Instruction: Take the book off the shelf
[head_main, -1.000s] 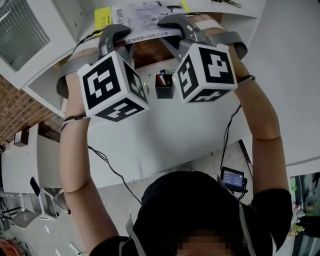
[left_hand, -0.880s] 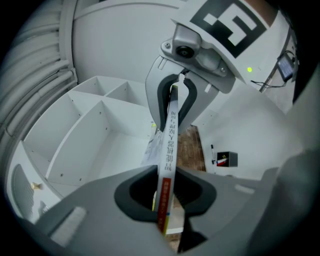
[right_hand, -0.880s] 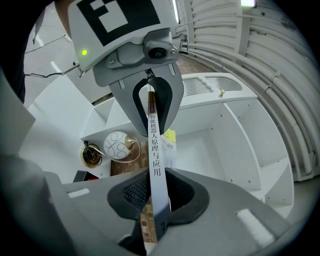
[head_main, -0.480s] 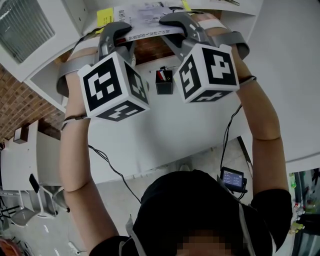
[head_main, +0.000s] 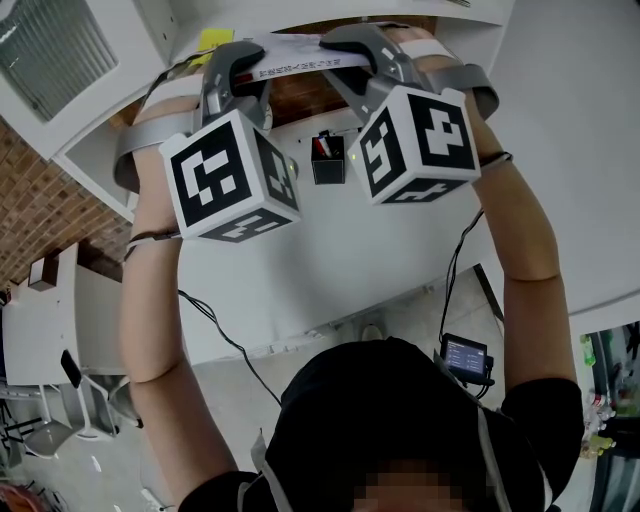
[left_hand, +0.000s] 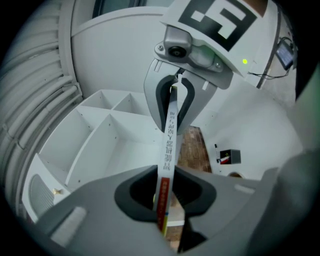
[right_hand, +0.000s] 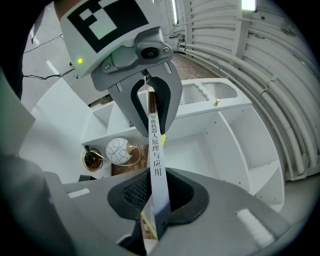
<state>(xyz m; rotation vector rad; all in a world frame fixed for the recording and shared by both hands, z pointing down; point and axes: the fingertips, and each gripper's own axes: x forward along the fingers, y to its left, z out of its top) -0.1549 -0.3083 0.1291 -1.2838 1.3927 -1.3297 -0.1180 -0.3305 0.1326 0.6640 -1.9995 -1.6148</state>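
White shelving fills the background: the open compartments of the shelf (left_hand: 107, 137) stand behind both grippers, and below us a white table (head_main: 330, 260) carries a small black pen holder (head_main: 328, 166).

We hold the book (head_main: 300, 65) raised between our two hands, its printed spine running from one gripper to the other. The left gripper (left_hand: 164, 200) has its jaws narrow and closed on one end of the thin volume, the pads pressing its covers. The right gripper (right_hand: 152, 205) clamps the opposite end the same way. Neither view shows the book touching a shelf board. It hangs in the air in front of the compartments, level with our raised arms.

We judge that the lifting-off step is nearly done, since the book looks clear of its slot and is carried by the two grips alone. The next move calls for drawing both hands back together at an even pace, so the thin book neither bends nor slips from a pad. Then we lower it toward the table, well away from the pen holder, before either grip loosens.
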